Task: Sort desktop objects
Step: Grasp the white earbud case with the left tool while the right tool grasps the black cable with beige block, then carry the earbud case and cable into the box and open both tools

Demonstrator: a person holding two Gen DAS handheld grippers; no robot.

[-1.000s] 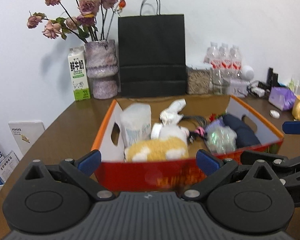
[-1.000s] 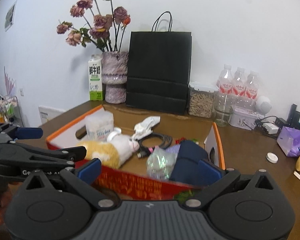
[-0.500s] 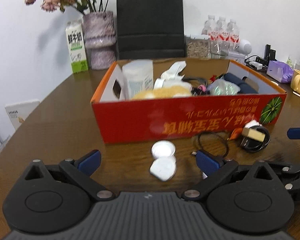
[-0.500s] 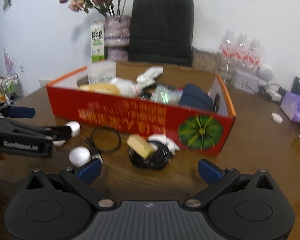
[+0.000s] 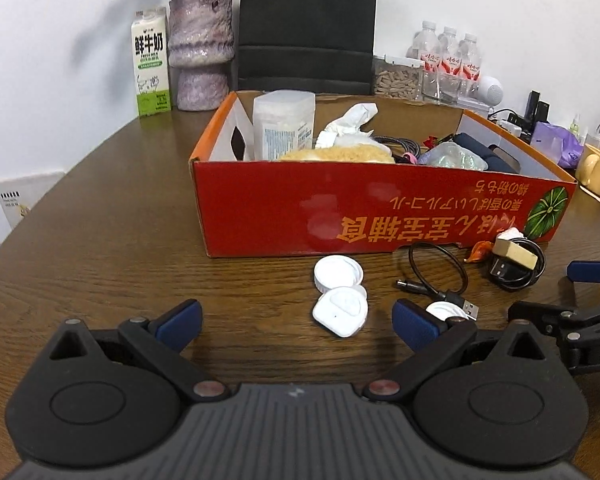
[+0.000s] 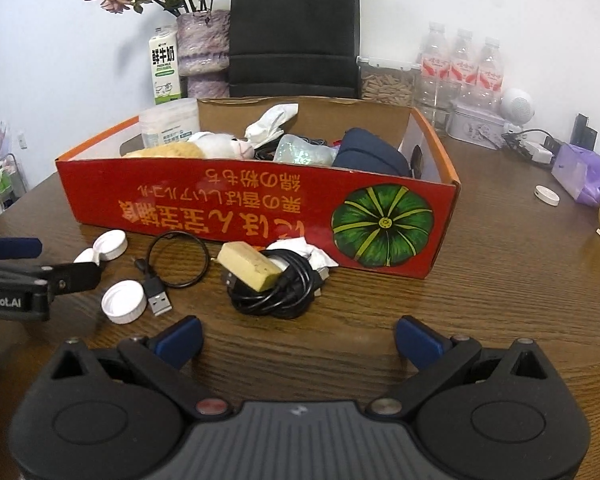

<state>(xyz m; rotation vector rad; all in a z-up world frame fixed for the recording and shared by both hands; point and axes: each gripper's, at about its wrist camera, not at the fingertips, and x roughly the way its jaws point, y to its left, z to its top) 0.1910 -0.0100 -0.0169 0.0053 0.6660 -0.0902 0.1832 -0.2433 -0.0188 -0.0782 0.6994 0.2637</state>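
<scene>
A red cardboard box (image 5: pixel 380 212) (image 6: pixel 260 204) stands on the brown table, full of things. In front of it lie white caps (image 5: pixel 338 272) (image 6: pixel 124 302), a white case (image 5: pixel 340 312), a thin looped USB cable (image 5: pixel 436 272) (image 6: pixel 178 254), a coiled black cable (image 5: pixel 516 266) (image 6: pixel 276 292) and a tan block (image 6: pixel 250 266). My left gripper (image 5: pixel 296 322) is open and empty, low over the table just short of the white case. My right gripper (image 6: pixel 298 338) is open and empty, near the coiled cable.
Behind the box stand a milk carton (image 5: pixel 150 62), a purple vase (image 5: pixel 200 52), a black paper bag (image 5: pixel 306 24), a snack jar (image 6: pixel 386 82) and water bottles (image 6: pixel 464 64). A purple pouch (image 6: pixel 584 174) and a yellow mug (image 5: pixel 596 168) sit at the right.
Both grippers have pulled back and dropped from above the box to low in front of it. The loose caps and cables on the table have come into view.
</scene>
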